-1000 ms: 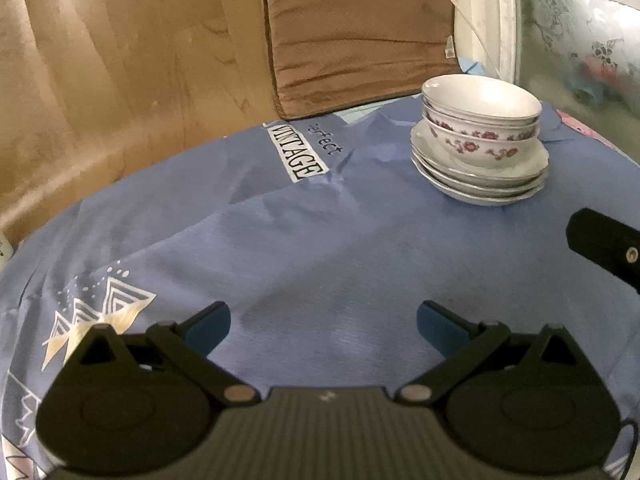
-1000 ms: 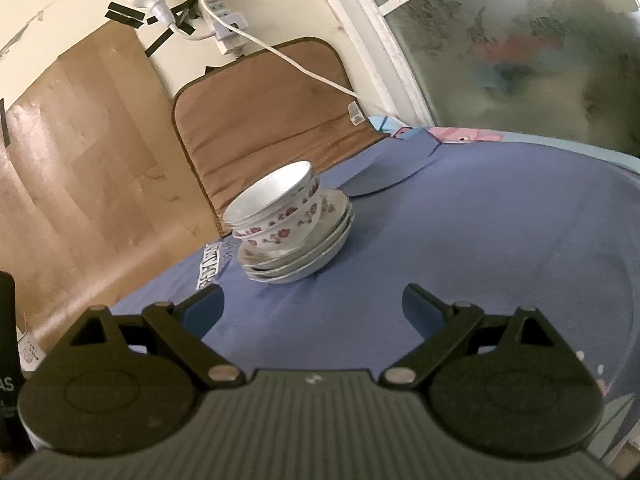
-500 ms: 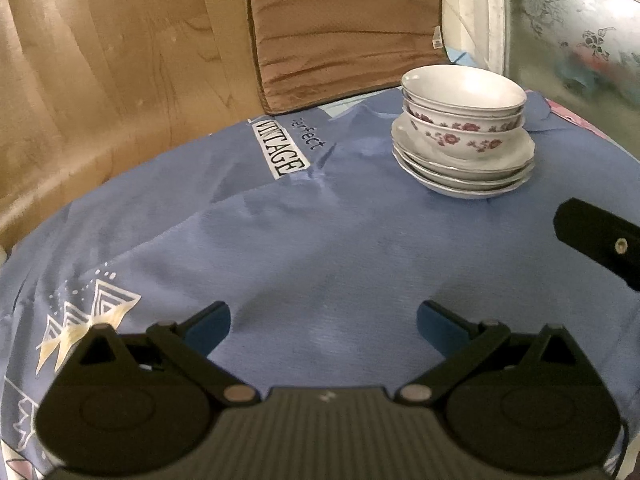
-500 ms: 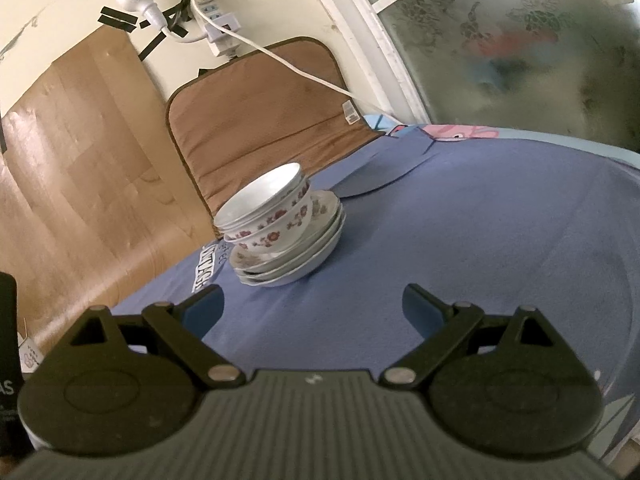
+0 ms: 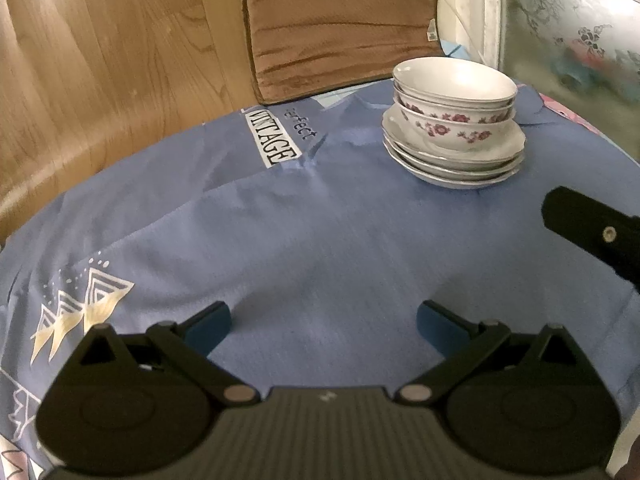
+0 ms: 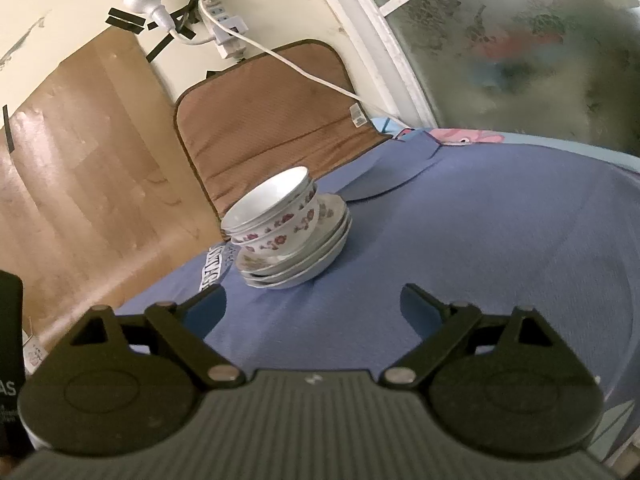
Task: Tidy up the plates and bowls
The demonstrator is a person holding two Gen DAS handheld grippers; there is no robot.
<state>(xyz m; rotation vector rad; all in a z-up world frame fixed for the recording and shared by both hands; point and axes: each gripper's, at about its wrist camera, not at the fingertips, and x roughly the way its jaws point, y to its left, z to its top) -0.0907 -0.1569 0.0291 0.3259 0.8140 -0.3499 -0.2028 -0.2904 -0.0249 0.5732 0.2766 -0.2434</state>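
Observation:
A stack of white floral bowls sits on a stack of white plates at the far right of the blue tablecloth. The same bowls and plates show in the right wrist view, ahead and slightly left. My left gripper is open and empty, well short of the stack. My right gripper is open and empty, close in front of the stack. Part of the right gripper shows at the right edge of the left wrist view.
A brown cushion leans against the wall behind the table. A wood-pattern panel covers the wall to the left. A frosted window is at the right. A power strip with a white cable hangs on the wall.
Both grippers have drifted a little; the stack sits slightly further left in the left wrist view and nearer in the right wrist view. Both grippers stay open and empty.

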